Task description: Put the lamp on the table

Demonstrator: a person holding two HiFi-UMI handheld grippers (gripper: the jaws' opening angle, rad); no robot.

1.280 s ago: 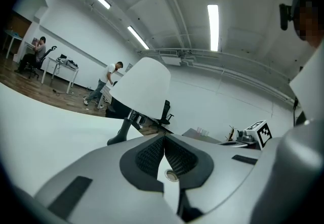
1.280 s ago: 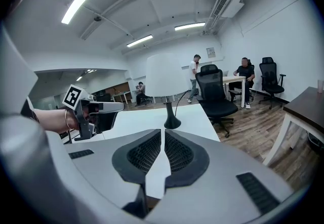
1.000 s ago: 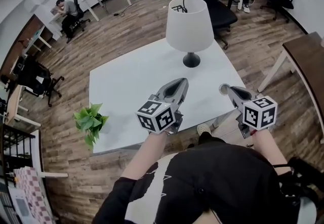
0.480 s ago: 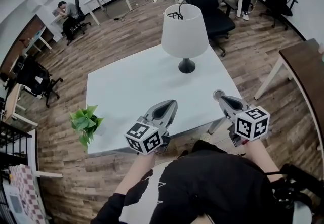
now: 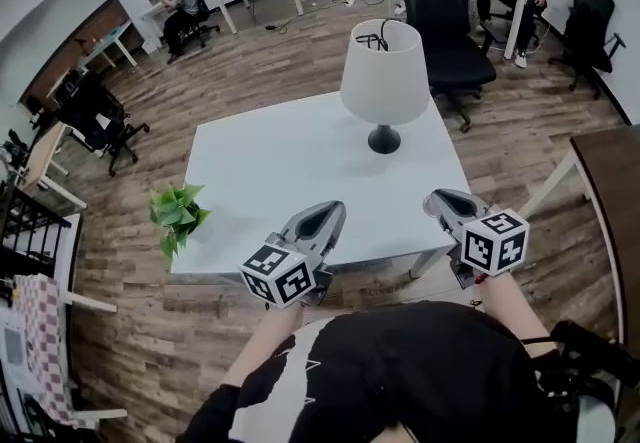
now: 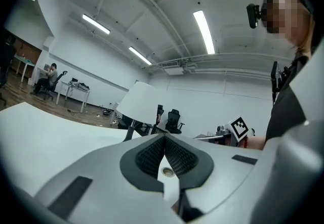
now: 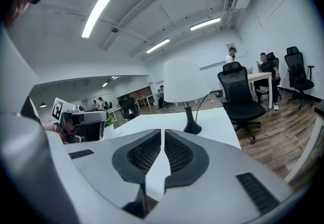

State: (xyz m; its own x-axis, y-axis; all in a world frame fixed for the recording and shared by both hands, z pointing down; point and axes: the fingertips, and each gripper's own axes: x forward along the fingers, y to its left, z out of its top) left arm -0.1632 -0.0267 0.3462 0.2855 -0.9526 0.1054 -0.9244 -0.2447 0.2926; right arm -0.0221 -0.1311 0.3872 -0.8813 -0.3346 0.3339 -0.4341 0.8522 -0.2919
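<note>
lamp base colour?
Black: the round base of the white-shaded table lamp shows best in the head view.

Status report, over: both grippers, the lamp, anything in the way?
Left gripper shut, empty. Right gripper shut, empty. Lamp upright on white table, far side, untouched. Nothing between grippers and lamp.

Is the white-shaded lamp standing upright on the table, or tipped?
Upright. The white-shaded lamp stands on its black round base on the white square table, stem vertical, shade on top.
</note>
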